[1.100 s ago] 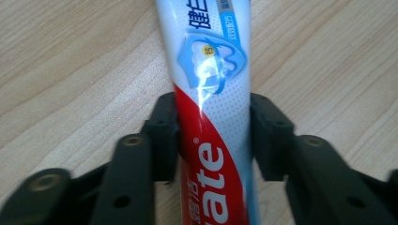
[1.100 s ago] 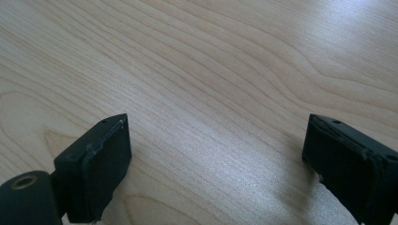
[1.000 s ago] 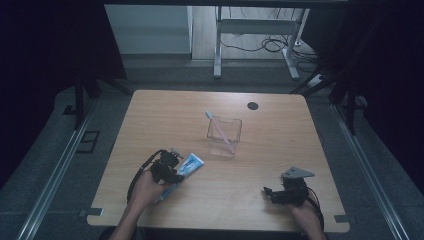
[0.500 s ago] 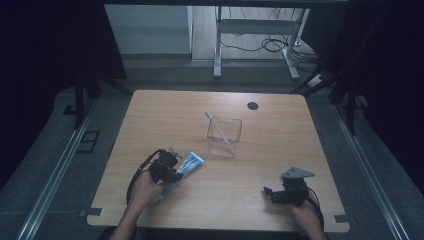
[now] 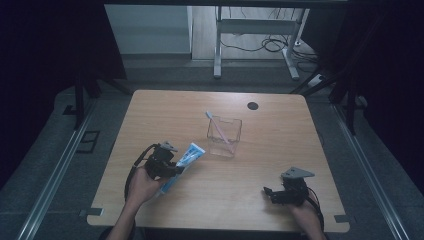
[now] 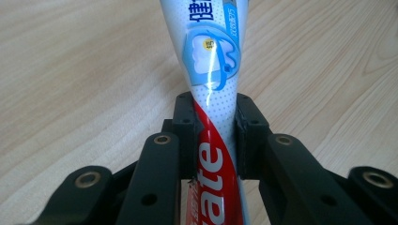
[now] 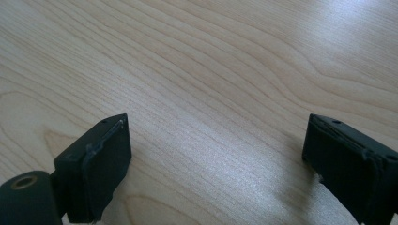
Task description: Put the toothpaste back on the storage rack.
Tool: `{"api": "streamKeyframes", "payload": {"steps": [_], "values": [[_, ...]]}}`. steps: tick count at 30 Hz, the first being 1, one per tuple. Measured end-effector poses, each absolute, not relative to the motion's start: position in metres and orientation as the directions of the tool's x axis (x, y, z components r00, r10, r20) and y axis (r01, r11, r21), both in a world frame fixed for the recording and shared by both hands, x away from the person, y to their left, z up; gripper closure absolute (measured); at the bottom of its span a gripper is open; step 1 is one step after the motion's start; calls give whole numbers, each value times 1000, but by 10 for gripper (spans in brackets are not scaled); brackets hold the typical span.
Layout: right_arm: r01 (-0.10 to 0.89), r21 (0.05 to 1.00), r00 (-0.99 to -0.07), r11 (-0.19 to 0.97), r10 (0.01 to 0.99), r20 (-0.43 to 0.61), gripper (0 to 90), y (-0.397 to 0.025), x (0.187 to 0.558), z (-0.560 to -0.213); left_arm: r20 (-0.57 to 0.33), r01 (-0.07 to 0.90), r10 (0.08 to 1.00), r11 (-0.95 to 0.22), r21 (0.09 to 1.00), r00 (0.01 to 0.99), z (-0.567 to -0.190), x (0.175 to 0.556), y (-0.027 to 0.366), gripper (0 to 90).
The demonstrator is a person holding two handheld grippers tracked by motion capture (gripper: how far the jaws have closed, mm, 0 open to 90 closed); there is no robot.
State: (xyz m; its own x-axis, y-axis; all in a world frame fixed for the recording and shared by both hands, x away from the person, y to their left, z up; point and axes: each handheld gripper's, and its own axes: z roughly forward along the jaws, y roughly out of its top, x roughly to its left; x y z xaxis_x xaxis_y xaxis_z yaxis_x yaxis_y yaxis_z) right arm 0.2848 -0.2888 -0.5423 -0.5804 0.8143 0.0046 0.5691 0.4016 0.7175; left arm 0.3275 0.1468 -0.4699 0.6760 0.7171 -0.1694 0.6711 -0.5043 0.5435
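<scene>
Unmoved, toothpaste tube stays clamped between left gripper's fingers.

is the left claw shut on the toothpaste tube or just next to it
Shut on it: in the left gripper view, both black jaws of the left claw press the sides of the white, blue and red toothpaste tube, pinching it narrow.

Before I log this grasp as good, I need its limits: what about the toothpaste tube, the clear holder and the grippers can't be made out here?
- Toothpaste tube: both ends cut off, top by the left gripper view's edge, bottom behind the left gripper.
- Tube in the high view: print too small to read.
- Toothbrush bristles in the clear holder: too small, dim.
- Right gripper: fingertips too small; whether it touches the table is unclear.
</scene>
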Motion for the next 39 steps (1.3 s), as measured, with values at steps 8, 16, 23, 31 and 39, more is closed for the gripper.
{"api": "streamKeyframes", "payload": {"steps": [8,16,23,31,39], "values": [[570,717,-580,401,814,5,81,-289,285,-542,-159,635,708,-482,603,688,-454,327,147,739],[569,716,-582,404,813,3,81,-289,285,-542,-148,609,718,-441,659,680,-442,327,144,739],[564,719,-583,405,812,0,81,-289,285,-542,-131,579,709,-439,688,693,-430,330,139,740],[566,719,-583,403,813,3,81,-289,285,-542,-113,547,705,-429,719,700,-420,336,128,740],[564,720,-583,405,812,1,81,-289,285,-542,-102,518,695,-422,744,712,-414,345,116,740]]}}
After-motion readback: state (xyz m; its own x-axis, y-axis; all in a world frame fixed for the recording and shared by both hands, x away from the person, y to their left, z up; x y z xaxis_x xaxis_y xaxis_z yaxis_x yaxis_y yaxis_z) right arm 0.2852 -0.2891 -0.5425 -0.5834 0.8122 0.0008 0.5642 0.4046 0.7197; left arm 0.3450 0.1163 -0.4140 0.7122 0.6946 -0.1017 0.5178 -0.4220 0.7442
